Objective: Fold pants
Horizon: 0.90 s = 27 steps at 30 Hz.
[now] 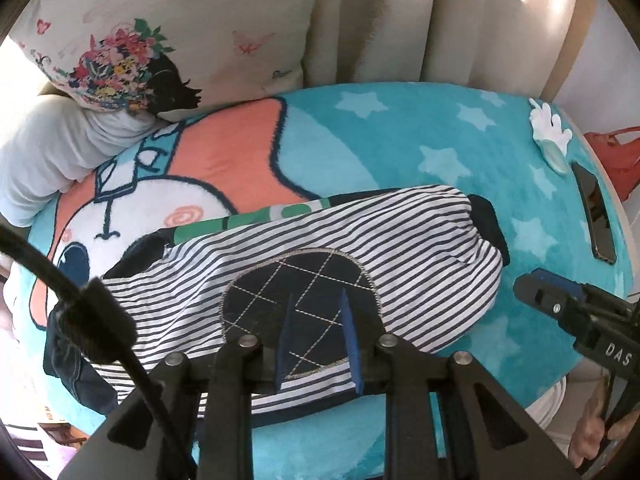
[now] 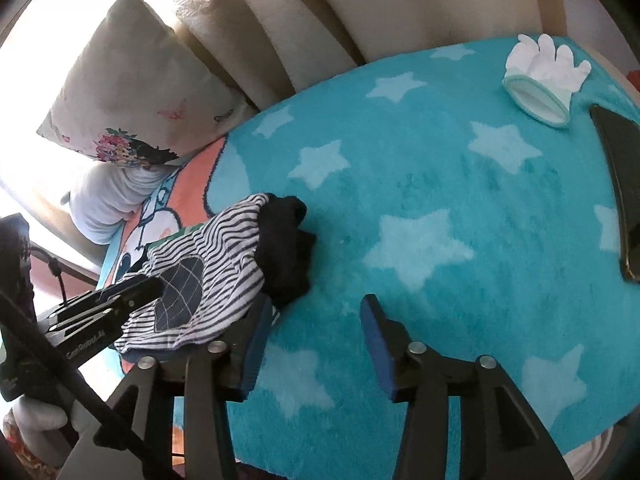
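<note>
Left gripper [image 1: 319,330]: fingers set narrowly apart above the quilted navy knee patch [image 1: 304,304]; whether fabric is pinched cannot be told. Right gripper [image 2: 316,344]: jaws parted, nothing held between them, only the turquoise star blanket [image 2: 440,184] seen in the gap. Striped pants [image 1: 360,240]: folded, laid on the blanket, dark cuff [image 2: 286,252] just beside the right gripper's left finger. White glove [image 2: 540,76] and dark phone [image 1: 596,220]: placed well apart from the pants. Floral pillow [image 1: 160,32]: propped behind.

Home bedroom or lounge: star-patterned fleece blanket [image 2: 440,200], floral cushion [image 1: 160,40] far left, padded cream backrest [image 1: 400,20] behind.
</note>
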{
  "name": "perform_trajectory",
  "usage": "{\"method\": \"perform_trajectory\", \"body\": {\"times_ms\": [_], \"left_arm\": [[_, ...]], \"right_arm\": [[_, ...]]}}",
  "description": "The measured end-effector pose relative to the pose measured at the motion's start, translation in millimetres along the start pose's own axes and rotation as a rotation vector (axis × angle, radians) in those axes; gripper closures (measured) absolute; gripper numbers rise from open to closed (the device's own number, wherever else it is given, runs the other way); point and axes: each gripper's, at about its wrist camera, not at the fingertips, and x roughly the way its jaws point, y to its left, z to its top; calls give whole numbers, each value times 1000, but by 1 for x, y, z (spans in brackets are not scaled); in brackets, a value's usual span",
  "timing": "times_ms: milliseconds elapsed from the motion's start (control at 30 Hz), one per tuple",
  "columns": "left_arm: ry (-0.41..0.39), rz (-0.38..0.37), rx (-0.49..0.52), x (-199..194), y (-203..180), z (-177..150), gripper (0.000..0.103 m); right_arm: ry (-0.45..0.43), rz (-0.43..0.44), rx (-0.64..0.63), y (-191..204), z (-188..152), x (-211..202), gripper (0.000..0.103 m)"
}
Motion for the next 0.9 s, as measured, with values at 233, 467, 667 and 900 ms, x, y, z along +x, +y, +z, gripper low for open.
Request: {"method": "perform_trajectory", "body": {"times_ms": [233, 467, 667, 900], "left_arm": [[1, 7, 14, 0, -7, 5, 78], [9, -112, -30, 1, 0, 26, 71], [45, -379, -116, 20, 17, 75, 59], [171, -535, -1, 64, -14, 106, 55]], "right_arm": [[9, 15, -9, 2, -6, 2, 49], [-4, 29, 1, 3, -10, 1, 41], [-19, 36, 13, 15, -11, 5, 37], [-23, 19, -6, 42, -7, 28, 34]]}}
